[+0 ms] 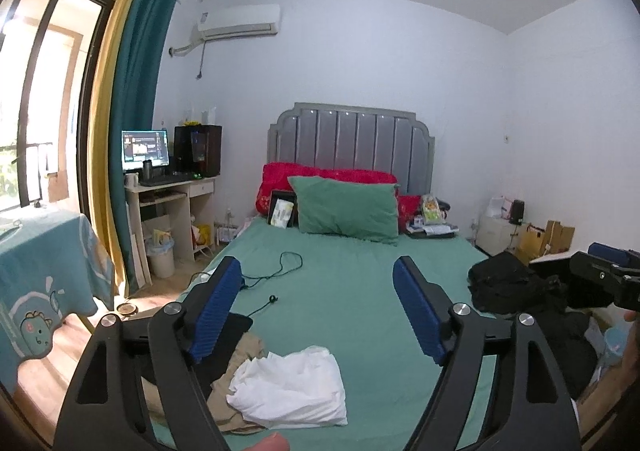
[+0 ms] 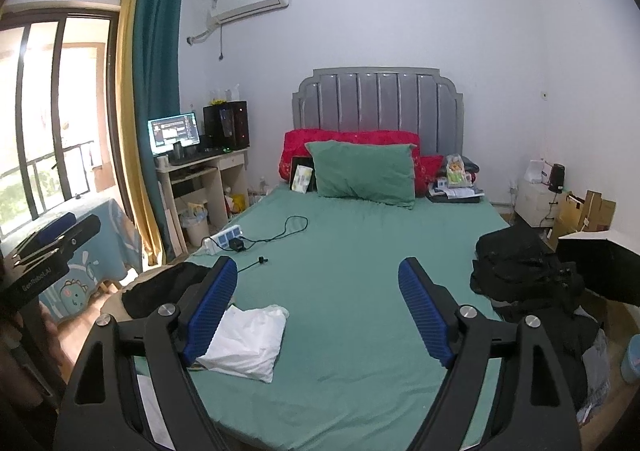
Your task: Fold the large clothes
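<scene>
Bed [image 2: 360, 271] as landmark, green sheet. White garment [image 1: 292, 391] crumpled at its near left corner, over tan cloth [image 1: 240, 355]. Black clothes [image 2: 520, 267] heaped on its right edge. Cable [image 2: 280, 231] and power strip [image 2: 224, 239] at its left side; green pillow [image 2: 364, 171] at the head. Left gripper [image 1: 318, 311] and right gripper [image 2: 316, 307] above it, both spread wide, holding nothing. "GenRobot.AI" on the left unit.

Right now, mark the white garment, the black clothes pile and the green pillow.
white garment [image 1: 292, 387], left wrist view, middle of the crumpled cloth
black clothes pile [image 2: 520, 263], right wrist view, top of the heap
green pillow [image 2: 362, 173], right wrist view, centre of its face
</scene>
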The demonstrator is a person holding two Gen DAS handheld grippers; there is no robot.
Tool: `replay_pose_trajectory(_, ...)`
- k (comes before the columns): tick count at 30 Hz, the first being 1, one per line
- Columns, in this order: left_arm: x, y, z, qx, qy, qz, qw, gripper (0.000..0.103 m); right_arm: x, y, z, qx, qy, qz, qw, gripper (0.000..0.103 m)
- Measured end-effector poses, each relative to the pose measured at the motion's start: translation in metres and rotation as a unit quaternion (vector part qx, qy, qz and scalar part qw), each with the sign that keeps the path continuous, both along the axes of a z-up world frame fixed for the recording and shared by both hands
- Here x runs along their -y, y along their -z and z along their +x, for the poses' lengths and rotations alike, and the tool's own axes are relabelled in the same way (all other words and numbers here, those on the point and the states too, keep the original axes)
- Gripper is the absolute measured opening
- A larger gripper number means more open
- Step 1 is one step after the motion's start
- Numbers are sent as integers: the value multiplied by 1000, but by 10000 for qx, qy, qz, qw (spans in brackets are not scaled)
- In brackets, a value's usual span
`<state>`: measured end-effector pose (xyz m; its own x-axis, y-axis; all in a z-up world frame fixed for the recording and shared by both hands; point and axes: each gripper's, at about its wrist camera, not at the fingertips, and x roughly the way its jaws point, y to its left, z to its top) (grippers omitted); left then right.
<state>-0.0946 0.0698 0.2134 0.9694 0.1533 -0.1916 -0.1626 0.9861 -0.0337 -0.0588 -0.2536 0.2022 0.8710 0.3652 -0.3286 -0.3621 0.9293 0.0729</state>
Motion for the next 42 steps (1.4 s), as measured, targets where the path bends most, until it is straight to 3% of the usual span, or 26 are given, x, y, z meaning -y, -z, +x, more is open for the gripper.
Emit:
replay_pose_trajectory(7,-1,-7,-12,351,49,45,9994,84,1,-10,-11,348,135,57,9993,94)
replay_pose_trajectory(25,-11,12,0,-33,-150,13,9999,84,-11,13,9,56,-22,84,9999,96)
replay_pose_trajectory(42,-11,14,7,-162,-93,-73,9998,84,-8,11,11,11,-7,52,10000,96)
